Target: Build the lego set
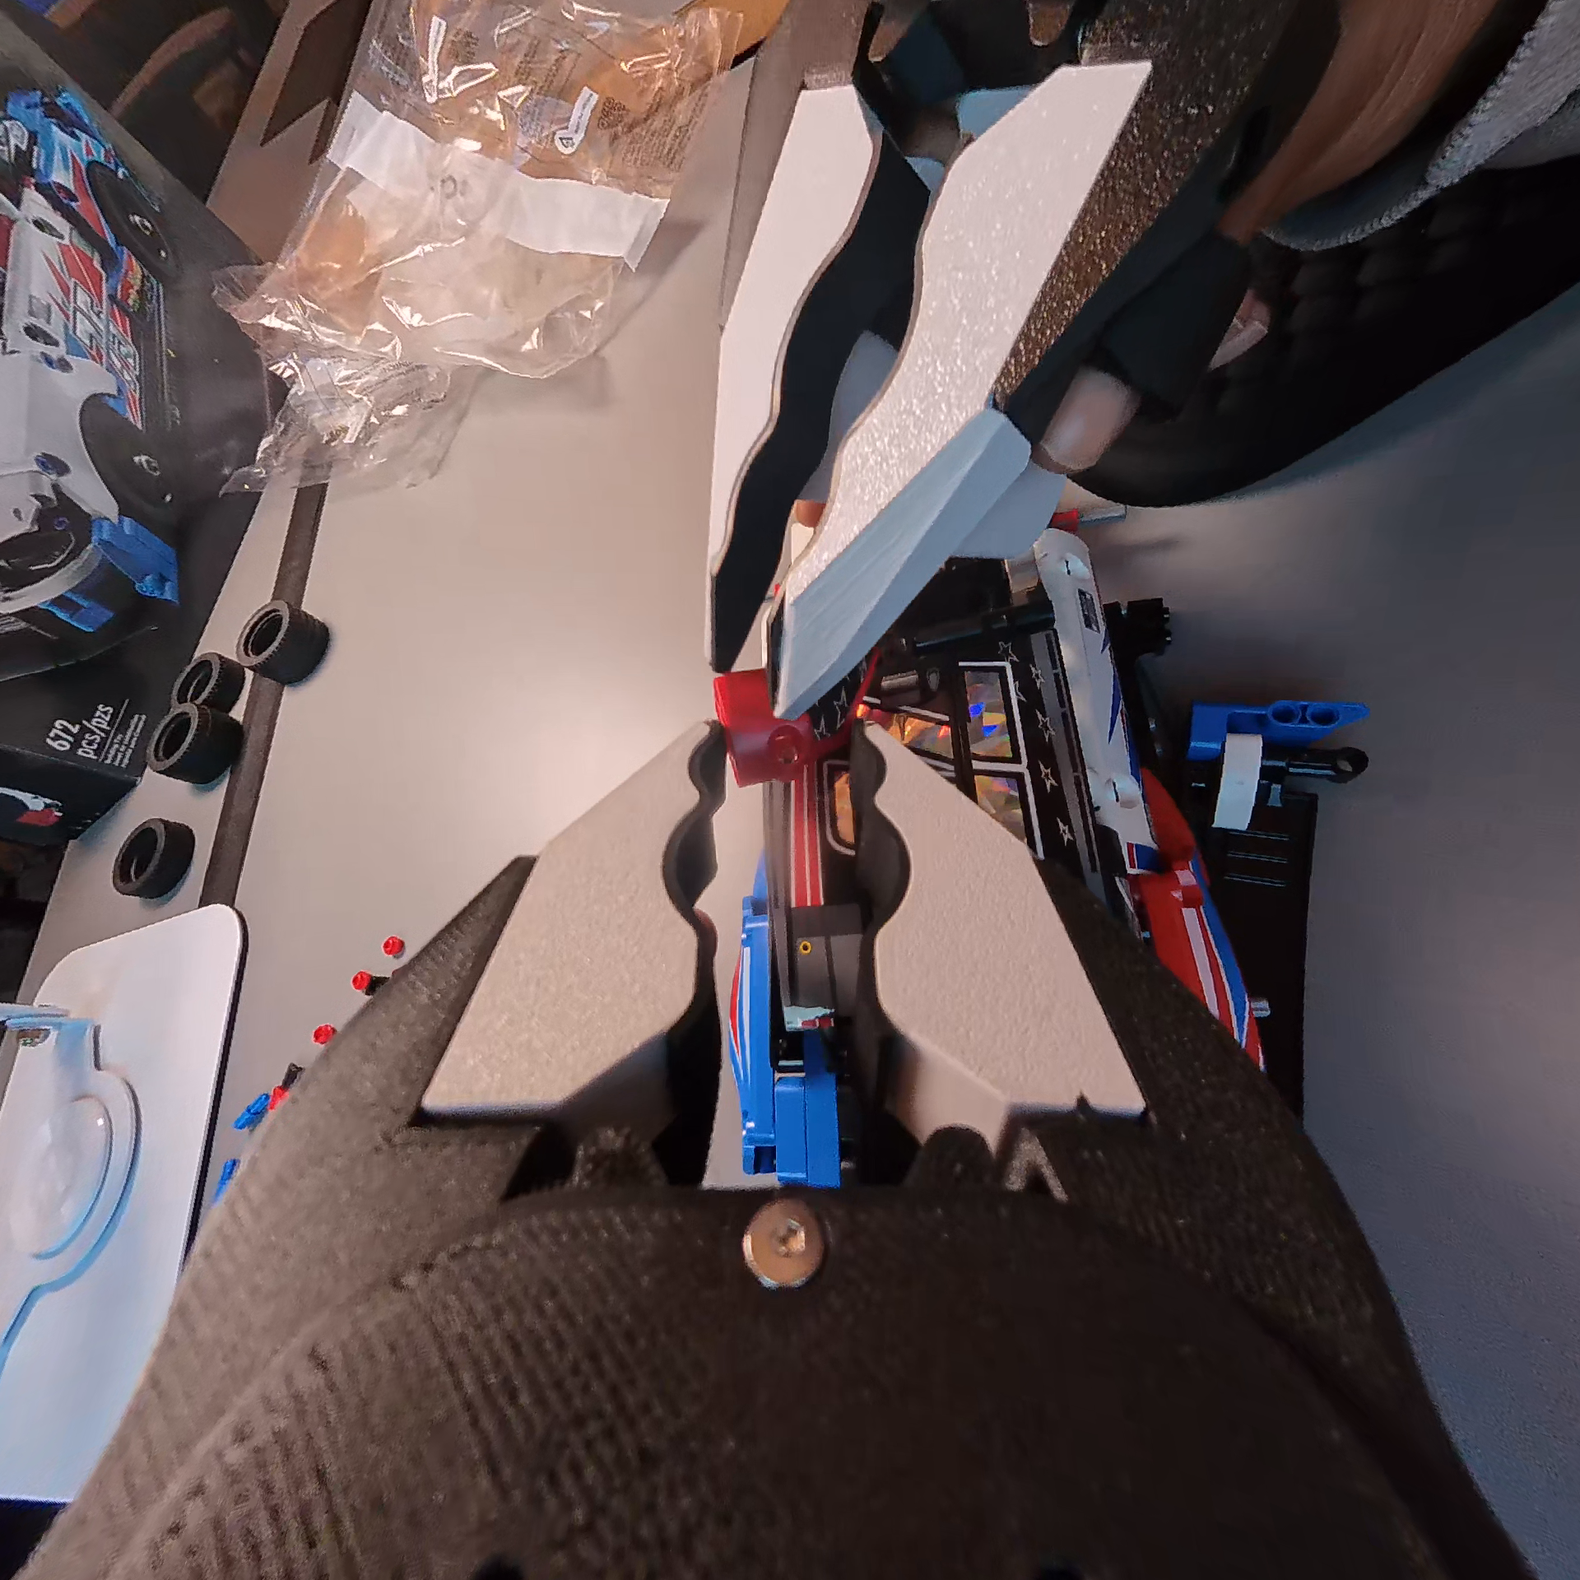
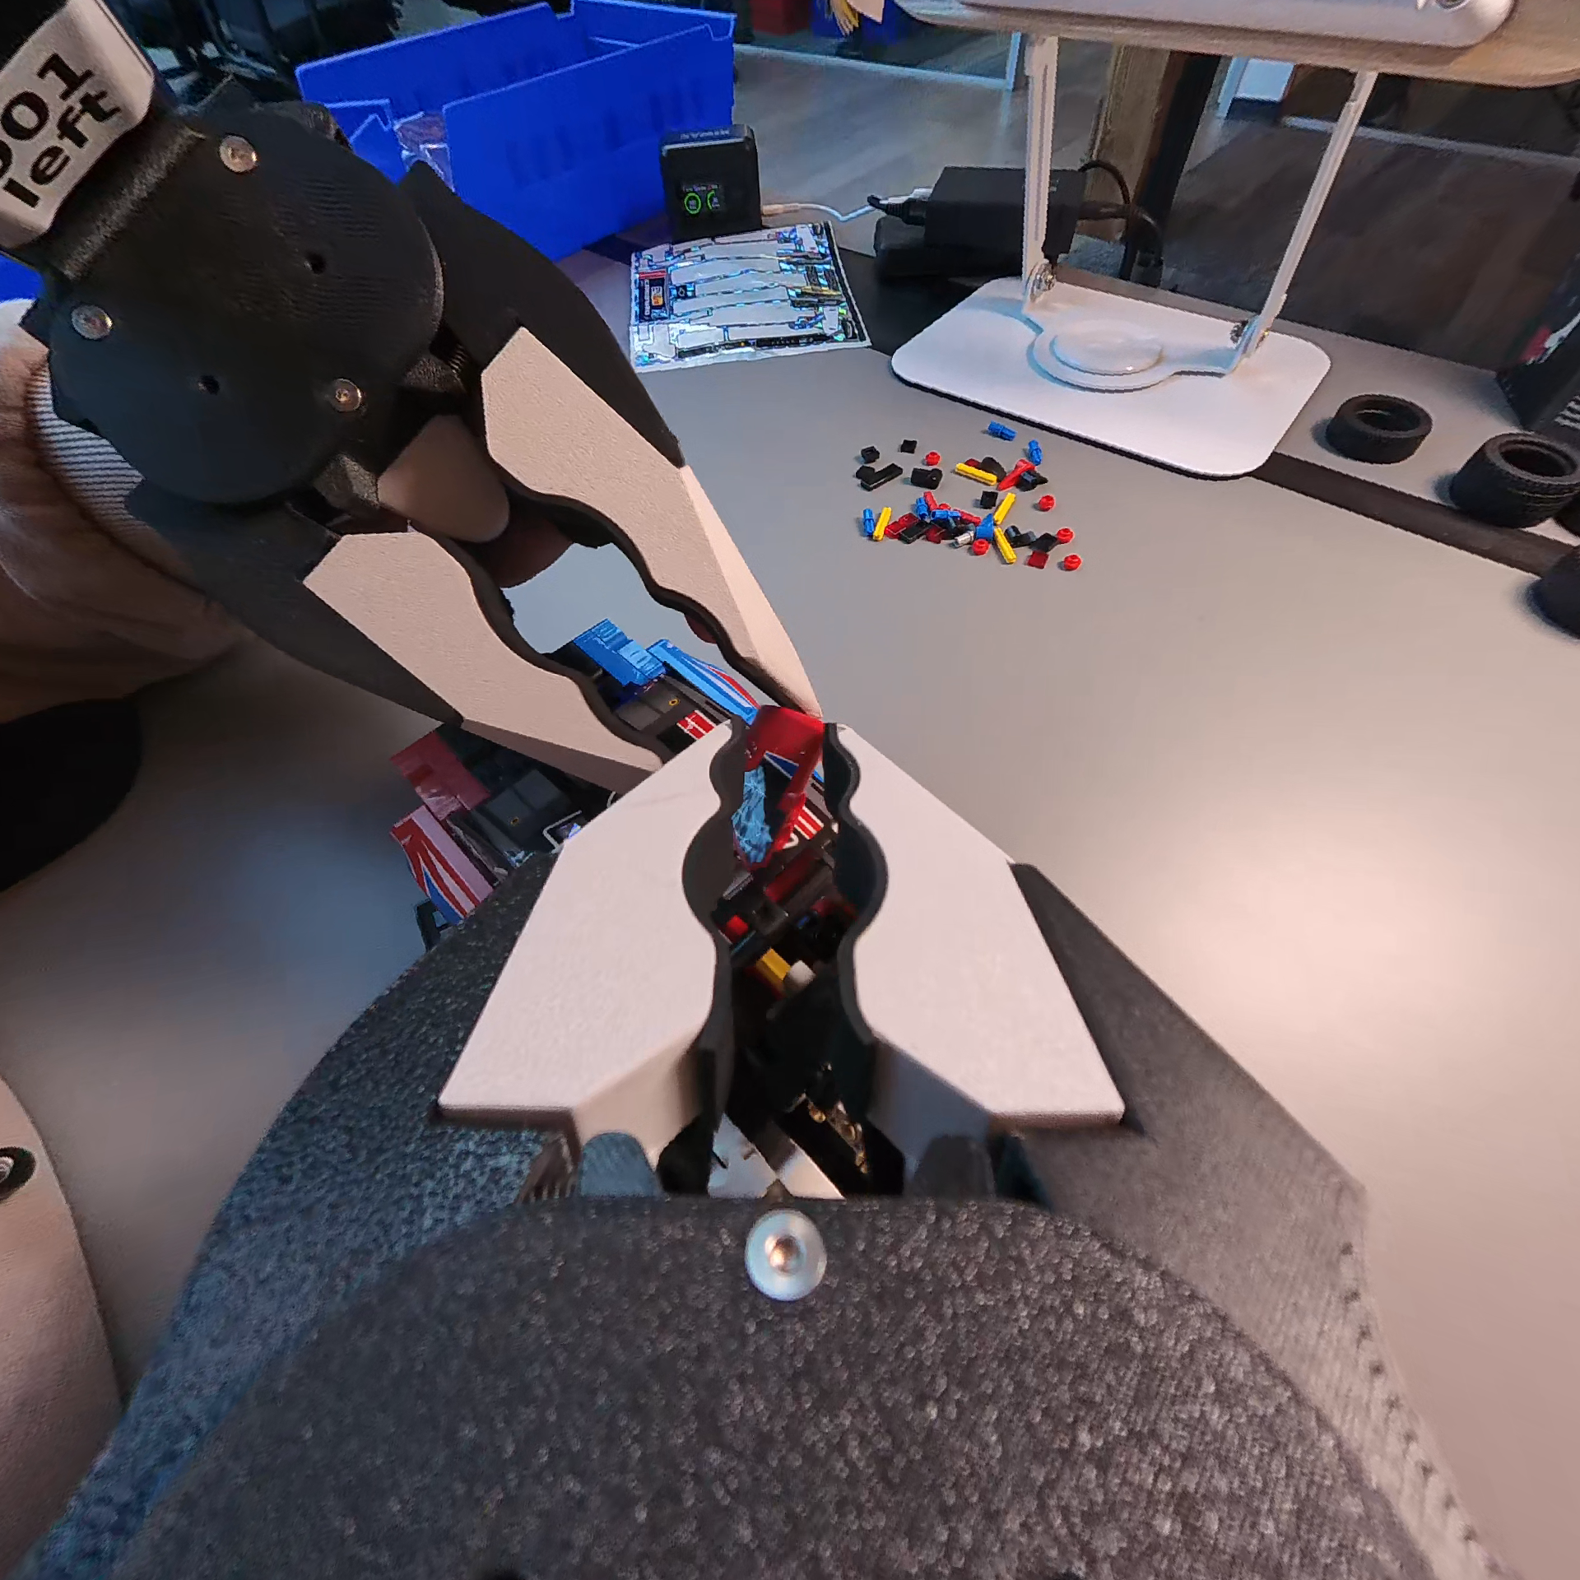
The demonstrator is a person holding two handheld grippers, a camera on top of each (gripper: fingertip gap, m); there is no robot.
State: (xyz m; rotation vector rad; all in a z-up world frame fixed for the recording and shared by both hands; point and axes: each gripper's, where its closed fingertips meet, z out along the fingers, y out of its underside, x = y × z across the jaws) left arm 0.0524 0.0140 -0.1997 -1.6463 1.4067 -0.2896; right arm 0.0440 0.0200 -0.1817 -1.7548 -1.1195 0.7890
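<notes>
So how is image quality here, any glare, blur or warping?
Left wrist view: strong fisheye bending at the edges, the set's box slightly soft, glints on the plastic bags. Right wrist view: similar warping, a bright warm patch on the table, loose pieces sharp.

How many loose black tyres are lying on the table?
4 in the left wrist view, beside the set's box: one farthest back, two close together, one nearest. More may be hidden elsewhere.

Loose pieces [image 2: 970,504] lie between car model [image 2: 650,684] and lamp base [image 2: 1111,376].
</notes>
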